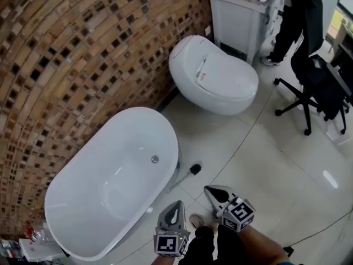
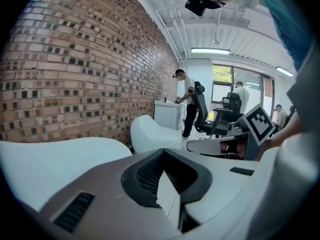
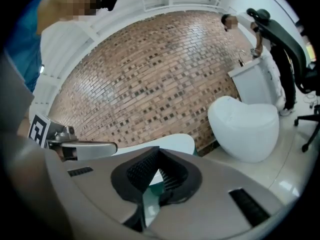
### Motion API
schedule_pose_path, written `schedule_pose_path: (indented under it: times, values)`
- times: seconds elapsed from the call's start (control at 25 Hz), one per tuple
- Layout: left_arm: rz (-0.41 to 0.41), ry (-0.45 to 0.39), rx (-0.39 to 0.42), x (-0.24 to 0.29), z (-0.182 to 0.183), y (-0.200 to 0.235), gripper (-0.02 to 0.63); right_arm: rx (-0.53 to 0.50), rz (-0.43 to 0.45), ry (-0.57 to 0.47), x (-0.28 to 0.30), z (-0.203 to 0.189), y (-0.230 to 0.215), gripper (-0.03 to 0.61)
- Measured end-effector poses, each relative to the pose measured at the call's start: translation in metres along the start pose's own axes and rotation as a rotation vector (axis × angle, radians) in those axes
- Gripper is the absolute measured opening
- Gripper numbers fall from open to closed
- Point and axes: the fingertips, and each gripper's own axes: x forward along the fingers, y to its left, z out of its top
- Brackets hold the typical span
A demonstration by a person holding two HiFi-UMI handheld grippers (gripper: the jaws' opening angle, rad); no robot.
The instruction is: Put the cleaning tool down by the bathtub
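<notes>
White tub: oval, empty, drain showing, standing close to the brick wall
Brush: lying on the floor right at the tub's outer side, black head away from the person, pale handle running back along the tub's base; the set-down looks done
Left tongs: jaws closed together, nothing between them, held above the floor near the tub's rim
Right tongs: jaws pressed shut and empty, tip pointing toward the brush but apart from it
Risk, kicking: the brush sits near the person's shoe, so a step forward could probably knock it away from the tub
Risk, rolling: the thin handle on glossy tile may slide or roll if nudged by a lowered jaw tip
Floor: pale polished tile, shiny with reflections, likely slick
Room: brown brick mosaic wall, white toilet beyond the tub, a white cabinet with a person standing at it, a black office chair to the right
</notes>
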Motion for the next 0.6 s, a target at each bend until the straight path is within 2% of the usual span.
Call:
schedule_pose_path:
  times: [0.12,0.2,0.32,0.44,0.52,0.6]
  values:
    - [0.015,-0.008,0.052,-0.037,0.017,0.002,-0.002,-0.044,0.021,-0.033,-0.017,0.021,0.038,-0.015]
    - [0.055,-0.024,0.074,-0.059,0.032,0.004,-0.002,-0.085,0.055,-0.038,-0.022,0.036,0.061,-0.015]
    - [0.117,-0.051,0.042,-0.094,0.058,0.001,-0.002,-0.134,0.086,-0.022,-0.033,0.055,0.094,-0.016]
    - [0.183,-0.081,-0.013,-0.118,0.082,-0.002,-0.002,-0.179,0.137,-0.012,-0.041,0.093,0.128,-0.015]
    - [0.225,-0.125,-0.041,-0.131,0.106,-0.012,-0.002,-0.221,0.173,-0.013,-0.051,0.124,0.147,-0.015]
    - [0.244,-0.18,-0.036,-0.142,0.13,-0.029,-0.002,-0.263,0.198,-0.011,-0.066,0.149,0.159,-0.015]
